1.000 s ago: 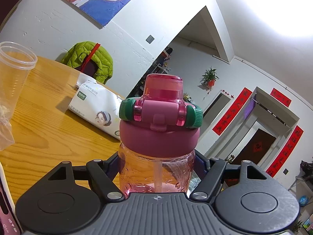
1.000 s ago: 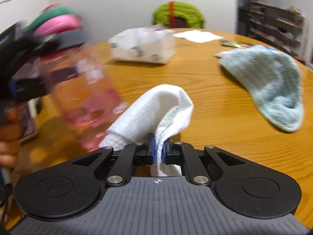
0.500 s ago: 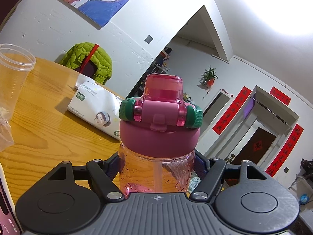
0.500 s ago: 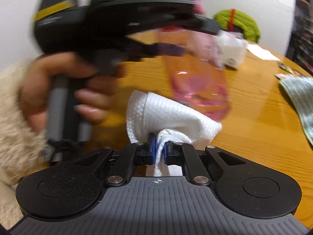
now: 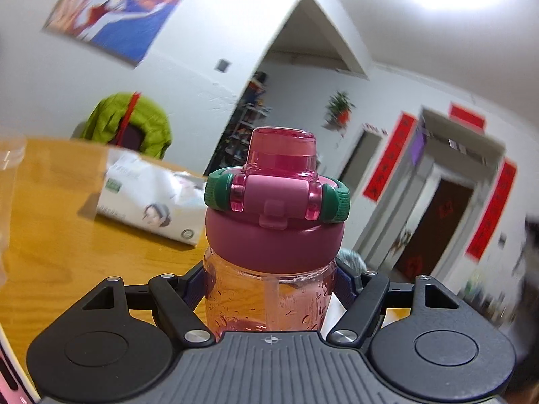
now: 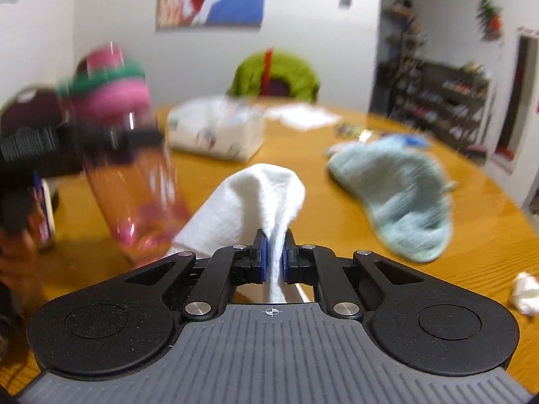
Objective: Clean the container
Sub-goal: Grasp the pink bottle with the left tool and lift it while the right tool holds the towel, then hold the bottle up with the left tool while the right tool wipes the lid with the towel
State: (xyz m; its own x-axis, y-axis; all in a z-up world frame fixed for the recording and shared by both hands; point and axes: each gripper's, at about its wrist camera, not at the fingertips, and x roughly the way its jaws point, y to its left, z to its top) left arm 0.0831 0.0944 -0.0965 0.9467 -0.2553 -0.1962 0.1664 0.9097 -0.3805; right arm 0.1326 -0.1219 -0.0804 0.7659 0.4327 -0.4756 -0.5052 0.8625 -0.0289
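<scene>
Round wooden worktop (image 6: pixel 387 269) fills the right wrist view; its curved far edge runs just in front of a chair draped with a green jacket (image 6: pixel 274 75), and its right edge falls away toward shelving along the wall; left tool (image 5: pixel 271 289) is clamped on the pink bottle (image 5: pixel 273 235) just below the lid, fingers pressed against both sides of the clear body; bottle is lifted off the wood, tilted and blurred in the right view; right tool (image 6: pixel 273 259) is pinching a folded white cloth (image 6: pixel 252 202), which stands up beside the bottle's lower end, contact unclear; tissue pack (image 6: pixel 219 134) sits behind it; light blue towel (image 6: pixel 394 198) lies to the right, near the edge; crumpled white wad (image 6: pixel 524 293) at far right; bare wood between cloth and towel.
</scene>
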